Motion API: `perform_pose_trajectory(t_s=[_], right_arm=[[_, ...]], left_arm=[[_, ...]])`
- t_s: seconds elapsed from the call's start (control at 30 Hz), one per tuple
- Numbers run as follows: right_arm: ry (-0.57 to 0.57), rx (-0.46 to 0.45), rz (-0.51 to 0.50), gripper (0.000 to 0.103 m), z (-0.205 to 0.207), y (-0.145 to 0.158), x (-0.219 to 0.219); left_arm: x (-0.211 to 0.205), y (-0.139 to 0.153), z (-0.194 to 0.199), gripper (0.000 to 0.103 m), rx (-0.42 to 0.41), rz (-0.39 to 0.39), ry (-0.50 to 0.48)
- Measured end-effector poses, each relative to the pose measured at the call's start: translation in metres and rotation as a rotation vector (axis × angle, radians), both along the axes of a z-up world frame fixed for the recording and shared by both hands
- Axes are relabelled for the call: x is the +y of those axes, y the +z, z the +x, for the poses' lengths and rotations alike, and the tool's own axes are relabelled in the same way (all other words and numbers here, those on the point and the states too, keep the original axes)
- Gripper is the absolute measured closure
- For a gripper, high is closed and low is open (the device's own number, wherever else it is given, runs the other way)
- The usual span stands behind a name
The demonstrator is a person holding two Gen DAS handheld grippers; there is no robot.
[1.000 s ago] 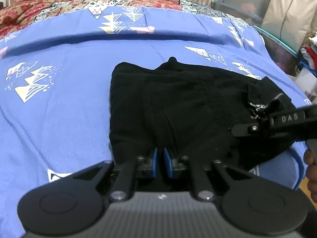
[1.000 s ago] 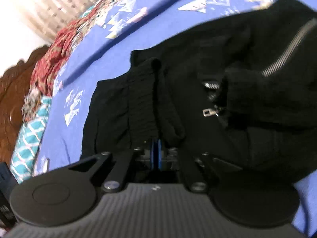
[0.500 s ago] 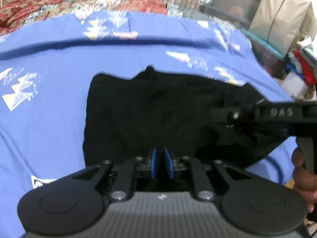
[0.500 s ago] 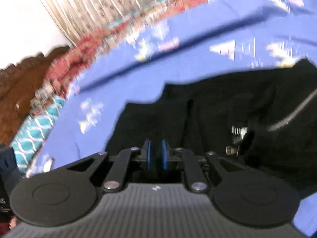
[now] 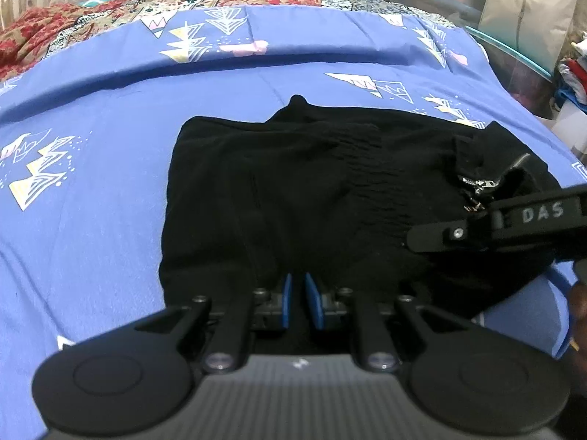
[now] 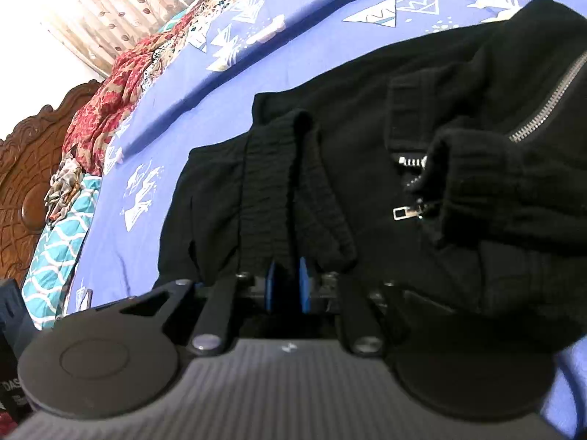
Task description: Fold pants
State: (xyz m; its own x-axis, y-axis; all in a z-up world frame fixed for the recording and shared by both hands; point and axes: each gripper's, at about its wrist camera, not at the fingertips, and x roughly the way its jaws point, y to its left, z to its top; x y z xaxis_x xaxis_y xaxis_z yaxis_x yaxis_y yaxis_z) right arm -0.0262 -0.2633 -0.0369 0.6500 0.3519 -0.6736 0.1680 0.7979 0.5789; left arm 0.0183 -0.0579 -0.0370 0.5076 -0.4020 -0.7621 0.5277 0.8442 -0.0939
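The black pants [image 5: 293, 190] lie folded in a compact pile on the blue bedsheet [image 5: 91, 168]. A silver zipper [image 5: 480, 183] shows at the pile's right side, and also in the right wrist view [image 6: 543, 110]. My left gripper [image 5: 296, 295] sits at the pile's near edge, its blue pads a narrow gap apart, holding nothing. My right gripper [image 6: 288, 286] is low at the pants' near edge [image 6: 330, 168], pads slightly apart with a ribbed fold of cloth just in front; no cloth is seen between them. The right gripper's body [image 5: 506, 223] crosses the pile's right side.
The blue sheet with triangle prints covers the bed. A red patterned quilt [image 5: 110, 18] lies at the far edge. Storage boxes and a garment bag [image 5: 524, 18] stand at the right. A carved wooden headboard [image 6: 25, 168] and a teal patterned cloth [image 6: 58, 249] are at the left.
My right gripper opened a little, swung up and back from the pile, then came down low at its near edge. The left gripper stayed near the pile's front edge.
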Motion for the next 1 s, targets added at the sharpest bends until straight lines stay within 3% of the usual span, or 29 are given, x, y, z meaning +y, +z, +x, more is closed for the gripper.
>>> perform_pose_trajectory(t_s=[0.2, 0.3, 0.5, 0.6, 0.77, 0.9, 1.0], right_arm=[[0.006, -0.076, -0.116, 0.081, -0.016, 0.025, 0.005], [0.026, -0.1, -0.126, 0.081, -0.016, 0.028, 0.008], [0.061, -0.004, -0.157, 0.081, 0.008, -0.002, 0.018], [0.036, 0.008, -0.106, 0.081, 0.014, -0.009, 0.01], [0.041, -0.025, -0.059, 0.076, 0.003, 0.005, 0.003], [0.013, -0.102, -0.036, 0.076, -0.017, 0.026, -0.012], [-0.022, -0.178, -0.021, 0.076, -0.029, 0.042, -0.027]], left_arm=[[0.007, 0.009, 0.003, 0.089, 0.037, -0.05, 0.03], [0.012, 0.017, 0.002, 0.085, 0.037, -0.074, 0.045], [0.012, 0.016, -0.002, 0.082, 0.027, -0.05, 0.047], [0.011, 0.007, 0.003, 0.082, 0.038, -0.025, 0.057], [0.012, 0.011, 0.004, 0.083, 0.043, -0.036, 0.063], [0.021, 0.028, 0.0, 0.072, 0.019, -0.095, 0.087], [0.021, 0.04, -0.005, 0.071, -0.019, -0.116, 0.077]])
